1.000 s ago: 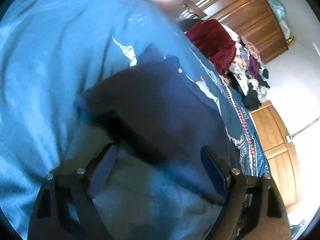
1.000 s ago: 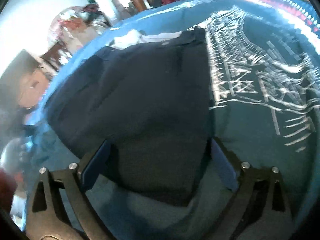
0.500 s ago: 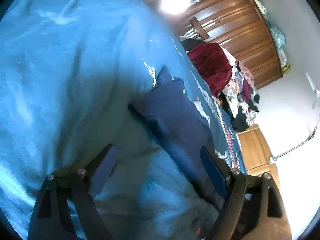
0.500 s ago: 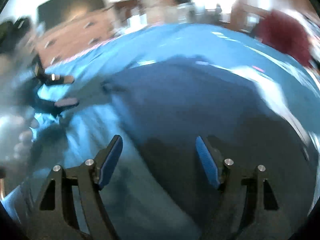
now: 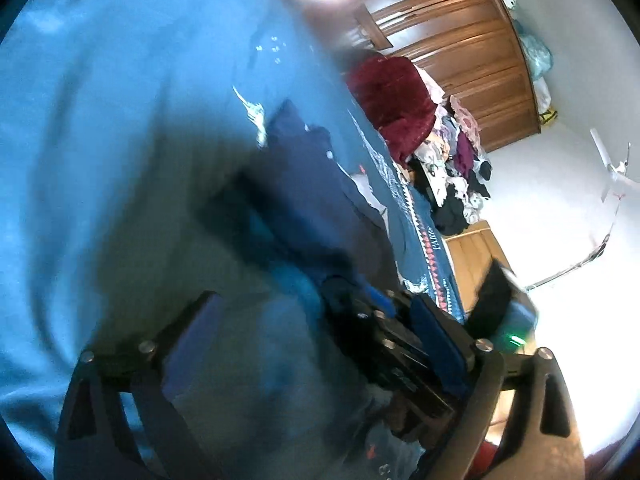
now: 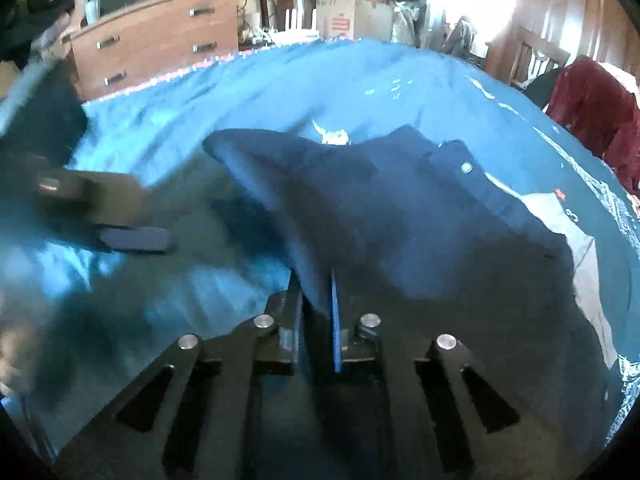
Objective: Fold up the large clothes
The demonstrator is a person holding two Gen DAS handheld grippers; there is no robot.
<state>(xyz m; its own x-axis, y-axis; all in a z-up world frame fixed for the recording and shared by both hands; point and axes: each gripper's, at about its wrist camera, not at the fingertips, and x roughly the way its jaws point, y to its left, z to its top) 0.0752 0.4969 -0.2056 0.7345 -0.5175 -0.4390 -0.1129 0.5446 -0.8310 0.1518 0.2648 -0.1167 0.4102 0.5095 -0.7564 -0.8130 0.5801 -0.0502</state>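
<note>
Left wrist view: the left gripper (image 5: 320, 340) has its jaws spread wide with nothing between the pads, hovering above the blue bedspread (image 5: 100, 140); the navy garment (image 5: 308, 184) lies ahead of it and towards its right finger, spread on the bedspread, with a button near its far edge; the other tool's black body shows blurred just beside the right finger; farther off a maroon garment (image 5: 394, 100) tops a heap of mixed clothes (image 5: 456, 160), in front of a wooden wardrobe (image 5: 460, 56).

Right wrist view: the right gripper (image 6: 316, 296) is closed, its pads pinching a raised fold of the navy garment (image 6: 400, 208); the cloth rises from the bedspread (image 6: 280, 88) into a ridge that runs straight into the closed pads, the rest of it lying flat to the right and ahead; a white patch of fabric (image 6: 576, 240) shows at the garment's right edge; the left gripper (image 6: 100, 216) appears blurred at the left, well apart from the pinched fold, over bare bedspread; beyond the bed stand a wooden chest of drawers (image 6: 160, 44) and cardboard boxes (image 6: 352, 8); the maroon garment (image 6: 592, 100) sits at the far right.
</note>
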